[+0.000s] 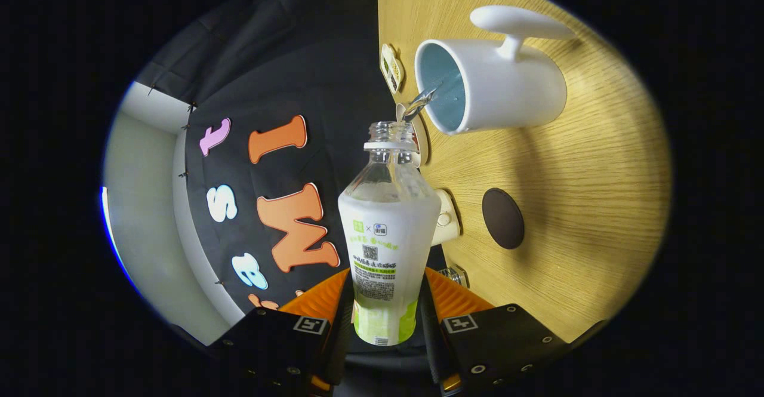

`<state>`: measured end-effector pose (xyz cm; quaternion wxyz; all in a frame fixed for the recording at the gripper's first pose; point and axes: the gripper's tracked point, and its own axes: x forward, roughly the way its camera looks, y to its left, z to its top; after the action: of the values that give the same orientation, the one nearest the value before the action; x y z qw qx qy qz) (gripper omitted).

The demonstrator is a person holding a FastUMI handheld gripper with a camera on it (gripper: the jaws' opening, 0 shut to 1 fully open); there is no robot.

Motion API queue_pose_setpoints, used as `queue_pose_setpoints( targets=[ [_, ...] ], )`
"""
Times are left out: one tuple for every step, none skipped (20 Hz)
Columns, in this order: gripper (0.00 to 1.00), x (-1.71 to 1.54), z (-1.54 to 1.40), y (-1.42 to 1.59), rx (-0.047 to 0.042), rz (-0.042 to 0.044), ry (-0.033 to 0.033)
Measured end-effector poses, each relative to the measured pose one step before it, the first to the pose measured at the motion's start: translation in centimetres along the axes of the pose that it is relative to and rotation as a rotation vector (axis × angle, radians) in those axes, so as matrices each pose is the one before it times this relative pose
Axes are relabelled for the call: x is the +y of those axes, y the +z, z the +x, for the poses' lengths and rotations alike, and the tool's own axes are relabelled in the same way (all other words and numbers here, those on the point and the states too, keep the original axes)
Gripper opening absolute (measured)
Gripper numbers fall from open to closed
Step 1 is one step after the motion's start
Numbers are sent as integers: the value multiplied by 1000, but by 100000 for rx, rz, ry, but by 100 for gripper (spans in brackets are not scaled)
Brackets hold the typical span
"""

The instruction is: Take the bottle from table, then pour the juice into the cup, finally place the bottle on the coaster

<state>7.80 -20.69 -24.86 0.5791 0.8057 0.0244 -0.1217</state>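
Gripper [387, 310] clamps bottle [388, 236], liquid streaming into cup [501, 86]; coaster [503, 218] on wooden table [585, 206].

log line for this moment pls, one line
phase: pouring | gripper: shut on bottle | bottle: uncapped, tipped toward cup | stream entering cup | coaster: bare, beside cup

A clear plastic bottle with a white and green label [387, 236] was tipped over, uncapped, its mouth at the rim of a white handled mug with a pale blue inside [492, 83], liquid streaming in. A dark round coaster [503, 218] lay flat on the wood nearby.
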Motion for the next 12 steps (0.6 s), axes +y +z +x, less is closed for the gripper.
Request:
queue_pose_setpoints(
  targets=[
    [56,213,288,-15,-73,421,524],
    [56,-95,78,-58,61,237,269],
    [56,-43,111,51,182,341,58],
    [56,19,-150,38,14,374,132],
    [56,-160,74,39,37,495,131],
    [56,210,-30,-2,-35,781,230],
    [56,100,42,81,-112,1009,241],
    [56,159,-111,93,-181,1008,542],
    [56,187,47,14,-150,1167,721],
    [56,235,-13,-13,-175,975,647],
    [56,59,107,-76,-128,617,504],
    [56,77,46,-117,111,488,388]
  ],
)
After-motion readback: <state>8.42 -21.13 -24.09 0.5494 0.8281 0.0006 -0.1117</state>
